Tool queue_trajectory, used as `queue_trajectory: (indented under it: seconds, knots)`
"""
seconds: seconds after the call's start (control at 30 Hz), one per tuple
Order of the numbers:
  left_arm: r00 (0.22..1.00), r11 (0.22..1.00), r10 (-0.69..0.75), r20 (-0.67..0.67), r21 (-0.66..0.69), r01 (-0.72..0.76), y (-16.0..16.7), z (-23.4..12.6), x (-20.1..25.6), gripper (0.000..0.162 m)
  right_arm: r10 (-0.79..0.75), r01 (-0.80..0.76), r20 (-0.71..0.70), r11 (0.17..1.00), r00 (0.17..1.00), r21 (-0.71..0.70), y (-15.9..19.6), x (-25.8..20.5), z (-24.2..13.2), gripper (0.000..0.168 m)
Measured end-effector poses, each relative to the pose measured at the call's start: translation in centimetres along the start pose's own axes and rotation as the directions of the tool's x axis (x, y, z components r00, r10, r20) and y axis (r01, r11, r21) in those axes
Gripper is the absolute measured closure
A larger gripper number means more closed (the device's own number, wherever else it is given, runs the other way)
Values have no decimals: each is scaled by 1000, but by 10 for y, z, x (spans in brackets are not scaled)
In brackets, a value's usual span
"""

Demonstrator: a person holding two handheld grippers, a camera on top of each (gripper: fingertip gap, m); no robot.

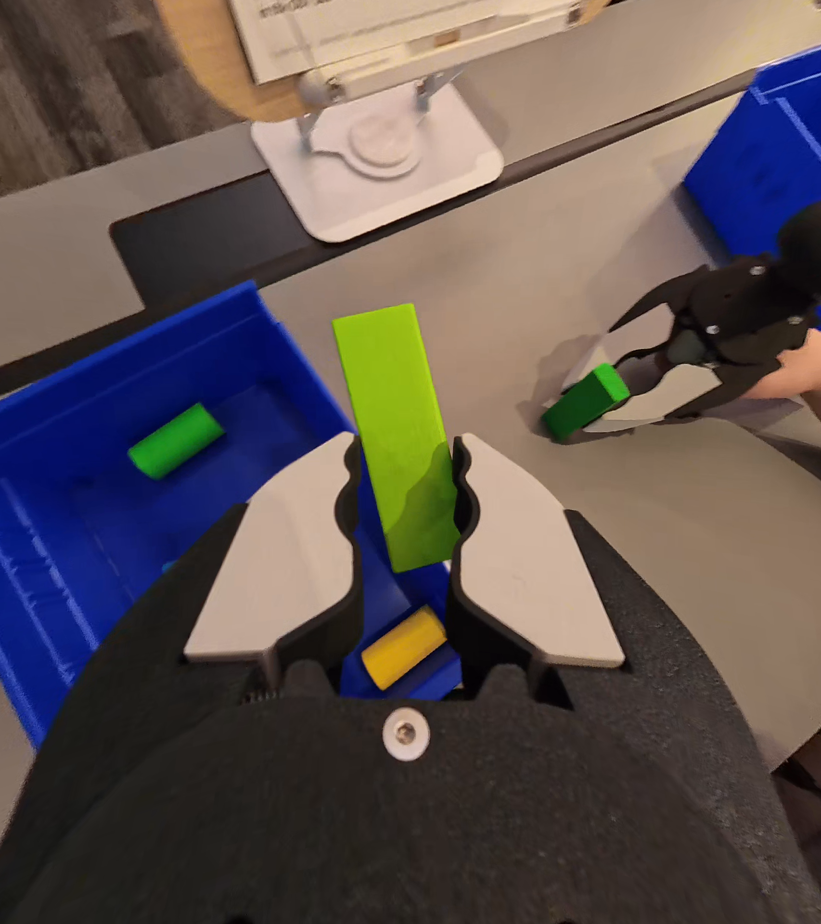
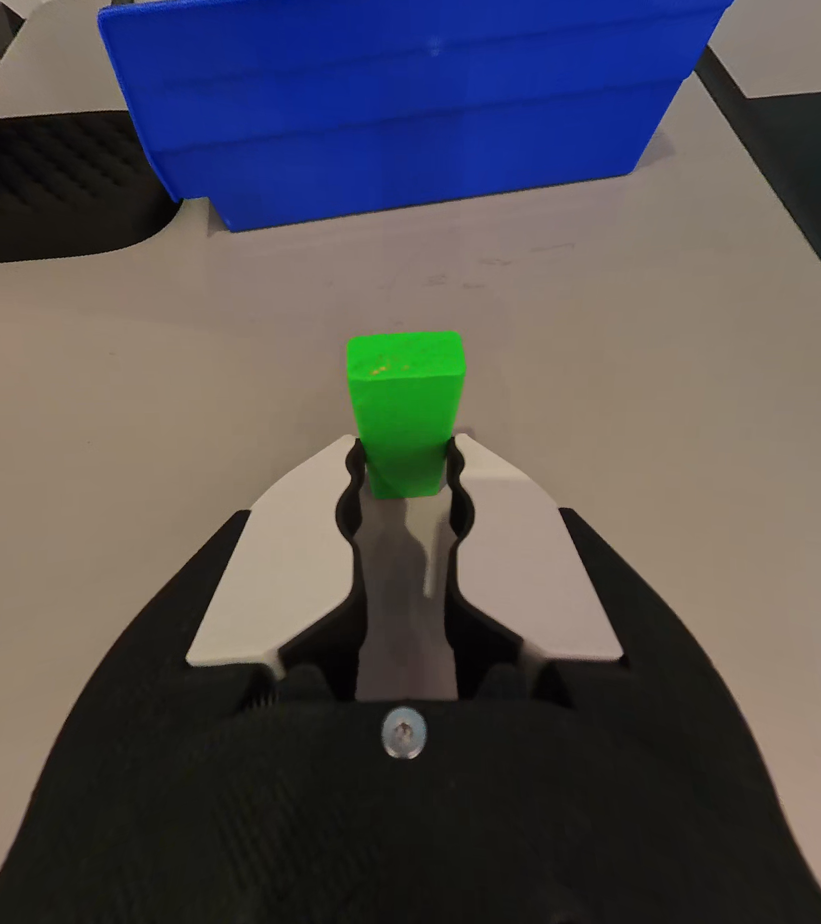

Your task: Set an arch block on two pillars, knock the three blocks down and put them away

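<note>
Left gripper [image 1: 406,492] clamped on lime plank [image 1: 391,430] above blue bin [image 1: 113,360] at frame's left for stowing; right gripper [image 2: 404,467] pinching dark green block [image 2: 406,415], likewise bin-bound.

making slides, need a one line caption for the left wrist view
Left claw holds a flat lime block over a blue bin while the right claw grips a green block.

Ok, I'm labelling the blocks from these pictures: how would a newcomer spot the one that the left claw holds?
Start at the blue bin on the left of the grey table. Above its near corner the left claw grips a flat lime plank. It is long, thin and yellow-green, unlike the round green peg and yellow peg lying in the bin.
</note>
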State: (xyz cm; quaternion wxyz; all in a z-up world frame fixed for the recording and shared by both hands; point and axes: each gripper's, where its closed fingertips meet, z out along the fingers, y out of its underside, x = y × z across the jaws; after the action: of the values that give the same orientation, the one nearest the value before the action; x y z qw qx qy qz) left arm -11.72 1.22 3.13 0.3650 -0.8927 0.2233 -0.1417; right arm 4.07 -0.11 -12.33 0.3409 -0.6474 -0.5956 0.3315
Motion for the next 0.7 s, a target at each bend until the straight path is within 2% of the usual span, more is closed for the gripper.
queue_trajectory:
  seconds: [0.1, 0.27, 0.33, 0.43, 0.57, 0.6, 0.63, 0.7]
  knots:
    - [997, 998, 52, -59, 21, -51, -6, 3, 18, 127, -25, 25, -8, 1000, 1000, -17, 3, -1, 2, 133]
    - [989, 996, 82, -123, 40, -77, -11, 4, 38, 127, -78, 76, -43, 996, 996, -47, 7, -1, 3, 112]
    - [983, 994, 100, -152, 70, -90, -15, -1, 47, 127, -94, 91, -99, 995, 991, -40, 1, 4, -4, 105]
    - [960, 982, 144, -240, 155, -108, -26, -12, 69, 128, -129, 133, -211, 991, 969, 8, -20, 12, -32, 104]
    - [850, 941, 283, -444, 300, -156, -40, -29, 127, 128, -138, 224, -383, 956, 913, 191, -75, 15, -94, 105]
    - [813, 929, 324, -485, 324, -177, -40, -31, 143, 128, -113, 226, -364, 932, 925, 284, -92, 5, -108, 105]
    - [774, 919, 360, -521, 342, -197, -39, -32, 159, 128, -86, 198, -279, 894, 956, 402, -108, -12, -119, 105]
    - [713, 902, 408, -571, 371, -220, -38, -32, 187, 128, -24, 41, -35, 774, 999, 632, -137, -47, -137, 105]
